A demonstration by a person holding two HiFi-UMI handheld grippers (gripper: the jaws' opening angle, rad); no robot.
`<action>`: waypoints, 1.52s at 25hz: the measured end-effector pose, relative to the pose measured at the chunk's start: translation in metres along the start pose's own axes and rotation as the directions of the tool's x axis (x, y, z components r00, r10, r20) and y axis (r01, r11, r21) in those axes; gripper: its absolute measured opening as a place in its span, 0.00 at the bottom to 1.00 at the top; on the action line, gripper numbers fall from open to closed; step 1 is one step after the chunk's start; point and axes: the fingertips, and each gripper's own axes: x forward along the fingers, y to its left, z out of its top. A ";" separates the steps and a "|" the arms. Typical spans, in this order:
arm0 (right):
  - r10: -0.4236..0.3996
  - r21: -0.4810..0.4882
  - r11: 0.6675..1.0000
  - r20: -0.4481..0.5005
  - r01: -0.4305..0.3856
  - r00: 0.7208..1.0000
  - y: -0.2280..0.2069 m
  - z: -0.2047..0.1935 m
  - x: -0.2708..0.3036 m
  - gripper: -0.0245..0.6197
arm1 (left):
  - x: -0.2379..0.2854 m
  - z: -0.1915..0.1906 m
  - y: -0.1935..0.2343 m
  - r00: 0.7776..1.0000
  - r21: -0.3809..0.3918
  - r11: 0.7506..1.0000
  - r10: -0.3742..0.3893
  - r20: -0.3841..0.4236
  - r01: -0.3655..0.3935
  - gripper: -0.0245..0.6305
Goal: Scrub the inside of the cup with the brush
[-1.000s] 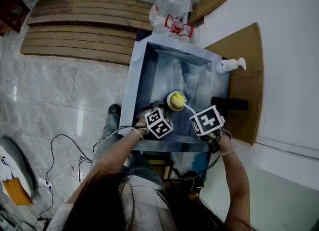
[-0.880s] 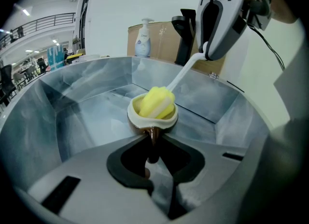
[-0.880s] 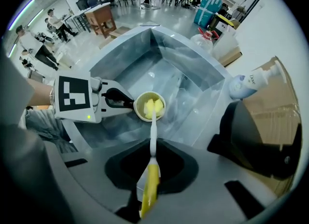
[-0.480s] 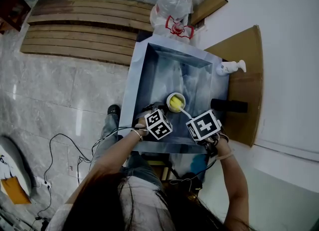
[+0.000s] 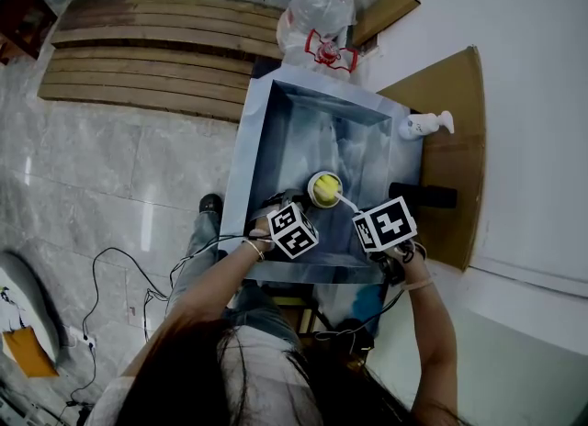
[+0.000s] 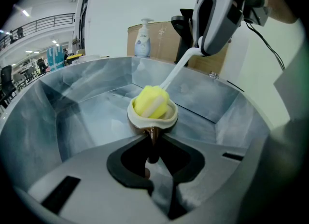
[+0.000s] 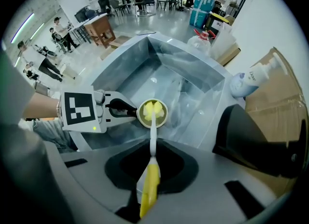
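Now the left claw [image 6: 152, 143] pinches the handle of the cup [image 6: 140, 121], by the near edge of the sink [image 5: 241, 167]; the right claw [image 7: 152, 154] clamps the brush [image 7: 150, 184], its head inside the cup.

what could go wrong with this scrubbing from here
The left gripper holds the cup only by a thin brown part on its near side, so hard brushing might twist it loose into the sink. The right gripper holds the brush far back on its yellow handle; the long thin stem may bend and let its head slip out of the cup.
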 end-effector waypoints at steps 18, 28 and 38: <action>0.008 0.004 1.000 -0.061 -0.008 0.998 0.005 -0.022 0.012 0.12 | 0.001 0.000 0.000 1.000 0.003 1.000 0.003 0.002 -0.003 0.15; 0.083 0.062 0.995 -0.017 -0.082 0.996 0.013 -0.012 0.011 0.12 | 0.001 -0.001 0.001 1.000 0.006 1.000 0.004 0.002 -0.004 0.15; 0.095 0.118 0.988 0.060 -0.101 0.994 0.005 -0.004 0.001 0.12 | 0.000 0.000 0.000 1.000 0.014 1.000 0.009 -0.002 -0.009 0.15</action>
